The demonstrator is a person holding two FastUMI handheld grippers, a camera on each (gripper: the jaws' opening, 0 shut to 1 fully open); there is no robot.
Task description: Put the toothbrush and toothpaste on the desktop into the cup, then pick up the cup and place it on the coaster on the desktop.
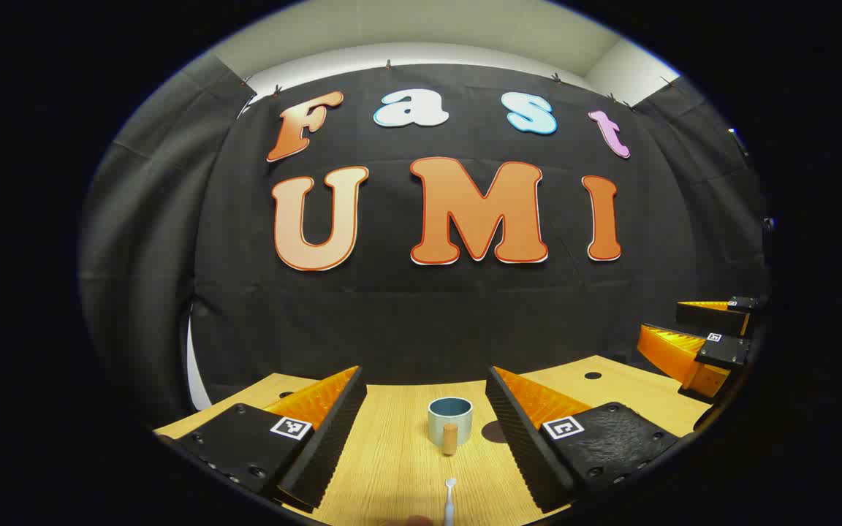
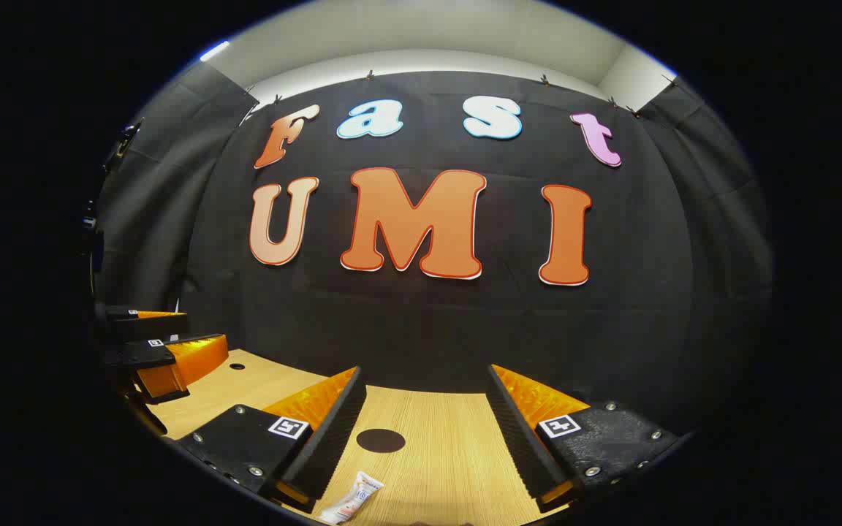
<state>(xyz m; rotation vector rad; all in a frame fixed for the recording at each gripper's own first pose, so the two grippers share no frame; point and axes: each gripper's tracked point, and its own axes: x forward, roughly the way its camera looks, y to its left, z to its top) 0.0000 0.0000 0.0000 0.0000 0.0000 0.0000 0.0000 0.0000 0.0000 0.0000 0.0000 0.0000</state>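
Note:
In the left gripper view a grey-blue cup (image 1: pixel 450 420) with a wooden handle stands upright on the wooden desktop (image 1: pixel 392 453), straight ahead between my open left gripper (image 1: pixel 425 380) fingers. A white toothbrush (image 1: pixel 449 500) lies on the desk in front of the cup, close to the camera. A dark round coaster (image 1: pixel 495 431) peeks out right of the cup. In the right gripper view the toothpaste tube (image 2: pixel 351 499) lies near the bottom, by the left finger of my open right gripper (image 2: pixel 425 380). The coaster (image 2: pixel 381 440) lies flat beyond the tube.
The black cloth wall rises just behind the desk's far edge. A small dark hole (image 1: pixel 593 375) marks the desktop at the right. The right gripper (image 1: pixel 691 332) hovers at the far right of the left gripper view; the left gripper (image 2: pixel 172 337) hovers at the far left of the right gripper view.

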